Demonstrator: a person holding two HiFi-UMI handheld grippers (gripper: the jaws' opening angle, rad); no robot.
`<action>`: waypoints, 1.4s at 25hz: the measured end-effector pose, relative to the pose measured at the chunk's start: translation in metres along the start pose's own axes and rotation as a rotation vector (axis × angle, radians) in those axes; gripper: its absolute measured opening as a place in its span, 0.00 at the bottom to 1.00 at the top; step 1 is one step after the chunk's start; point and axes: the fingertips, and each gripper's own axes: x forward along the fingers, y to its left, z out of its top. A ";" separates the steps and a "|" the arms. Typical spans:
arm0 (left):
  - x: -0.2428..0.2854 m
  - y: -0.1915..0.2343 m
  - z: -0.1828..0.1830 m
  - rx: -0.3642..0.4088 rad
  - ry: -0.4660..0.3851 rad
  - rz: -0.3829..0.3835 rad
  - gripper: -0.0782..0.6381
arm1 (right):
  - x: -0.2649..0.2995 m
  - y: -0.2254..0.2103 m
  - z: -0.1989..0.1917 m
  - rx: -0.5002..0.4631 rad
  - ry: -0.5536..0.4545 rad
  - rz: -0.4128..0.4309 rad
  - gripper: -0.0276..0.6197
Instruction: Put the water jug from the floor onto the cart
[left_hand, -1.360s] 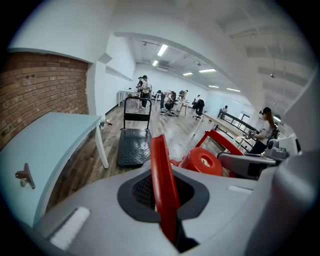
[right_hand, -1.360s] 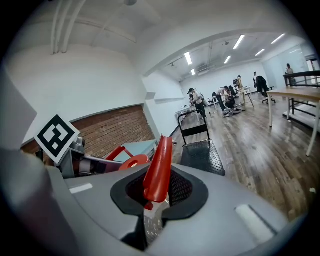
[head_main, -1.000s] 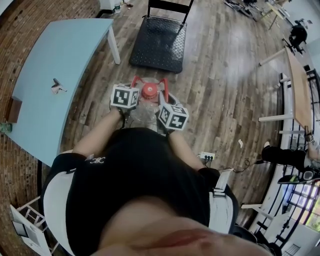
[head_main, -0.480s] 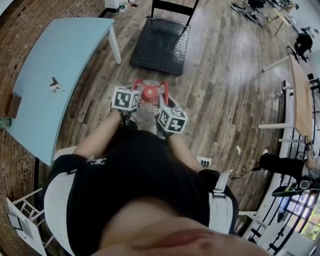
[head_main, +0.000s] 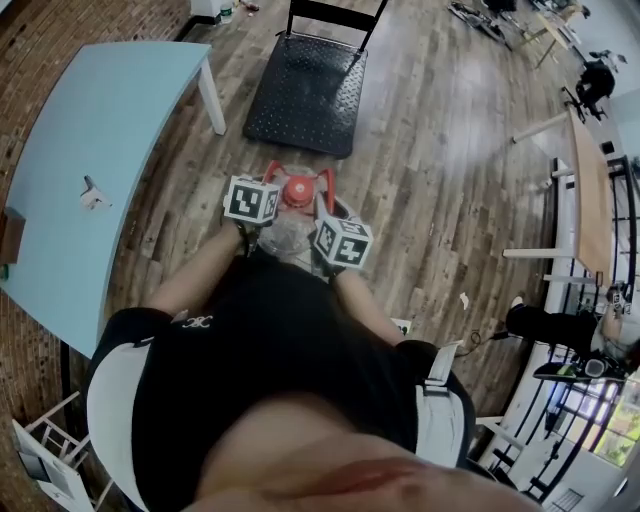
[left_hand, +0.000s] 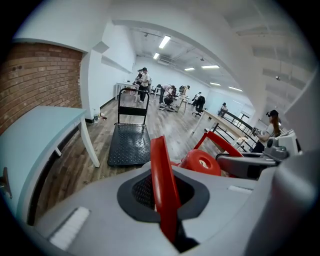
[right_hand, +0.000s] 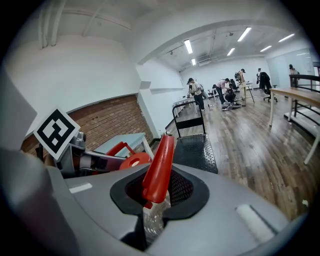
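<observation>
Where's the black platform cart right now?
In the head view the black flat platform cart stands at top centre, beyond the red-capped clear water jug, right of the light-blue table.

left gripper (left_hand: 167, 202) jaws clamp the jug's red handle (left_hand: 161, 165); red cap (left_hand: 200, 162) just right, black cart (left_hand: 128, 145) ahead.

There is one jug (head_main: 289, 228), with one red cap (head_main: 297, 188) and two red handles (left_hand: 159, 155). There are two tongs, the left tongs (left_hand: 164, 200) and the right tongs (right_hand: 159, 192), and each carries one marker cube (head_main: 250, 200), two cubes in all. One black cart (head_main: 300, 95) stands on the floor. There is one blue surface (head_main: 100, 120) bearing one pale scrap (head_main: 92, 195) and one brown block (head_main: 10, 232), and one long wooden surface (head_main: 590, 190). The people (left_hand: 145, 82) far off are too small to count.
</observation>
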 end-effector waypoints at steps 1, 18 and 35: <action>0.006 0.002 0.007 0.002 0.003 -0.008 0.12 | 0.007 -0.003 0.005 0.005 0.001 -0.006 0.14; 0.084 0.107 0.149 0.033 0.003 -0.087 0.12 | 0.157 0.004 0.115 0.009 0.028 -0.082 0.14; 0.150 0.201 0.209 -0.041 0.031 0.052 0.12 | 0.291 0.001 0.163 -0.002 0.107 0.061 0.15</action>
